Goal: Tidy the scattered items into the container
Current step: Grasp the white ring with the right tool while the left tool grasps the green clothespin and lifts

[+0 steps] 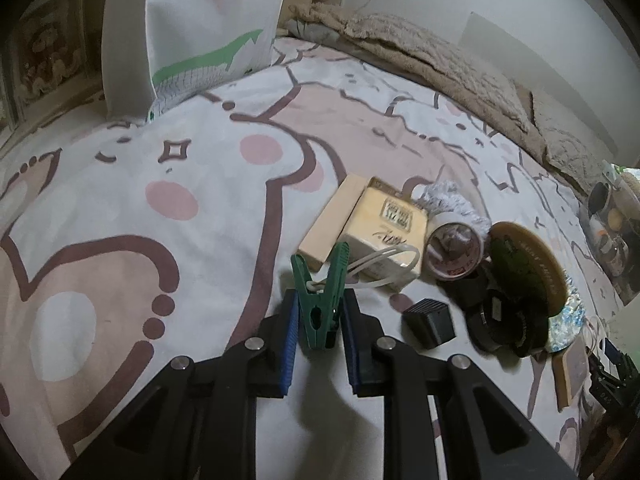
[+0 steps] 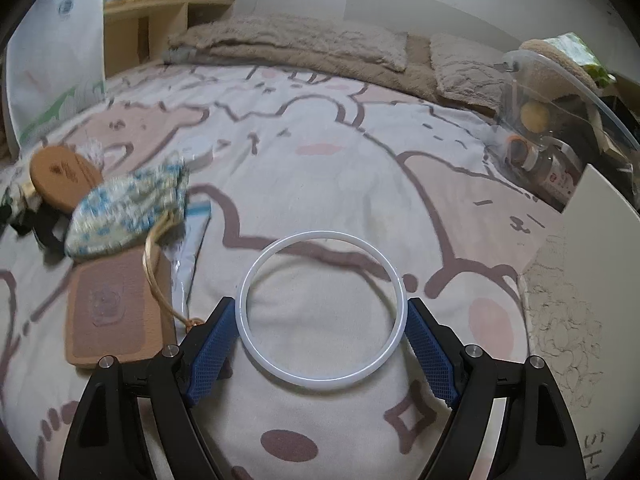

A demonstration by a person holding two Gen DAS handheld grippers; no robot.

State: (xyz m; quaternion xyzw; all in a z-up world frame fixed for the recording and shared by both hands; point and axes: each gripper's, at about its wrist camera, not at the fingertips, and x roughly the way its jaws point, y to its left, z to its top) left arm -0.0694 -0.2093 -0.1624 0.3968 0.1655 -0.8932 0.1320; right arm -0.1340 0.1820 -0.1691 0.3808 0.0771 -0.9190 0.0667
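Right wrist: clear container [image 2: 560,128], jars inside.

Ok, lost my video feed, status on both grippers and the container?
Left gripper shut on green clothespin. Right gripper clamped across white ring. Clear container far right on bed, already part-filled. Nothing in the way.

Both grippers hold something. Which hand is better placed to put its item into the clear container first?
Right, probably. The right gripper holds the white ring, and the clear container is close on its right. In the left view, holding the green clothespin, it sits at the far edge.
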